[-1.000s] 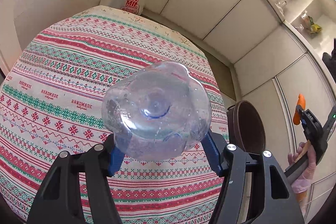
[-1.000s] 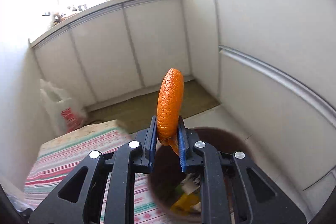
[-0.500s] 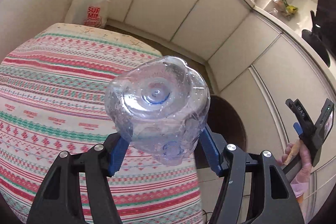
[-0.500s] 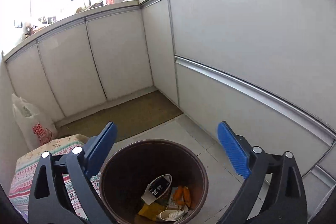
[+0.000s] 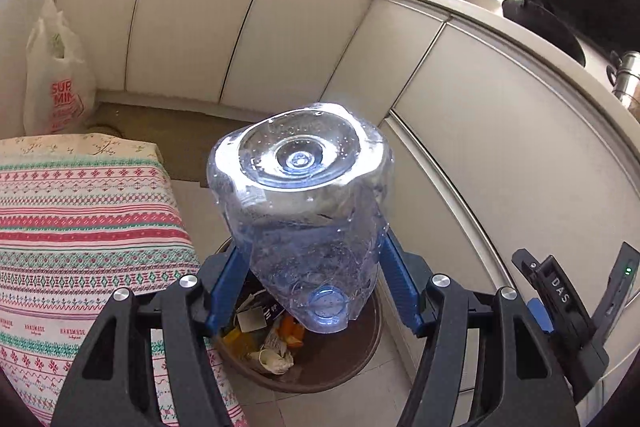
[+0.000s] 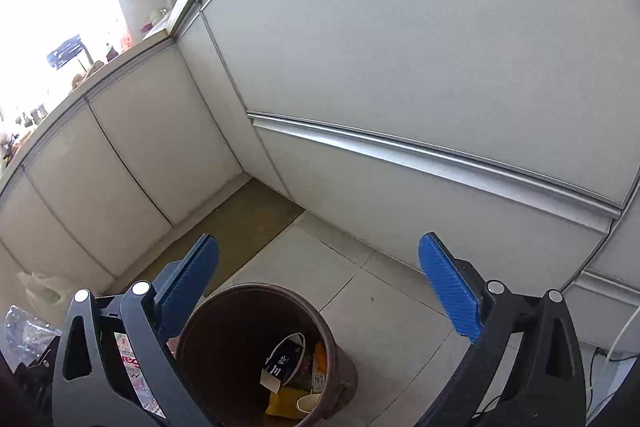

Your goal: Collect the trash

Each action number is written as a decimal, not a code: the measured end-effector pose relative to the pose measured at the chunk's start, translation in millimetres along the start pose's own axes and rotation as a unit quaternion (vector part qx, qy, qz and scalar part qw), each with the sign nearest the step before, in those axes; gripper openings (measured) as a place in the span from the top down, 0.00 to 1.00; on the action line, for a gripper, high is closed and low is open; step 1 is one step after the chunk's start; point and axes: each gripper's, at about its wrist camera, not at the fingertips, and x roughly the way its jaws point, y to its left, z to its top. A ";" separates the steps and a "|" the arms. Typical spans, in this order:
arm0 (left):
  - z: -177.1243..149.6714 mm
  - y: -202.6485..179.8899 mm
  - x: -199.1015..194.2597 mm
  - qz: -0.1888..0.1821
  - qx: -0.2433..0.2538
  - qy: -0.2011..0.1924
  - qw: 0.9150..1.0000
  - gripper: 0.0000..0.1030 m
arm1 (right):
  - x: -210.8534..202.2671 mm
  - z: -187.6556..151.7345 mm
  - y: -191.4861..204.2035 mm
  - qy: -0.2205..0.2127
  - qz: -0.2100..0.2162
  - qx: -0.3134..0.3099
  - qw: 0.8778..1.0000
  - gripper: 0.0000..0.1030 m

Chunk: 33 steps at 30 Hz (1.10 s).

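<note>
A crushed clear plastic bottle (image 5: 304, 187) sits between my left gripper's (image 5: 312, 263) blue pads, which press its sides. Its blue cap (image 5: 326, 311) points back at the camera and its base points away. Directly below it stands the brown trash bin (image 5: 356, 363), holding paper scraps, a cup and the orange peel (image 5: 290, 327). My right gripper (image 6: 320, 247) hangs wide open above and beyond the bin (image 6: 240, 323), with nothing between its fingers. The peel (image 6: 320, 353) lies inside the bin next to a paper cup (image 6: 286, 355).
The table under a striped patterned cloth (image 5: 80, 227) borders the bin on the left. White cabinet fronts (image 6: 420, 67) wrap around behind and to the right. A white plastic bag (image 5: 52, 79) leans in the far corner. The floor is pale tile (image 6: 380, 307).
My right gripper opened and the orange peel dropped into the bin. My left gripper carried the bottle from above the table to above the bin.
</note>
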 end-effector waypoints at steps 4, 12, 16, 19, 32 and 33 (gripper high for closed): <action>3.0 -16.4 26.3 0.023 0.027 0.016 0.999 0.33 | 5.2 1.4 -6.5 0.009 -0.005 0.021 1.000 0.07; -3.8 -15.0 11.8 0.046 0.032 0.014 0.998 0.12 | -7.3 0.0 -4.2 -0.003 -0.017 0.019 1.000 0.07; -12.1 -22.7 -42.6 0.075 0.063 -0.041 0.994 0.07 | -31.9 -5.1 7.8 -0.008 0.004 -0.004 1.000 0.07; -24.4 -36.8 -100.7 0.109 0.114 -0.109 0.982 0.07 | -72.1 -18.6 20.1 -0.048 0.014 -0.055 0.997 0.07; -120.7 18.8 -214.4 0.126 0.103 -0.126 0.978 0.07 | -213.9 -140.7 31.2 -0.112 0.066 -0.181 0.975 0.07; -127.1 27.4 -212.1 0.132 0.094 -0.117 0.980 0.07 | -213.7 -146.8 38.0 -0.116 0.062 -0.193 0.972 0.07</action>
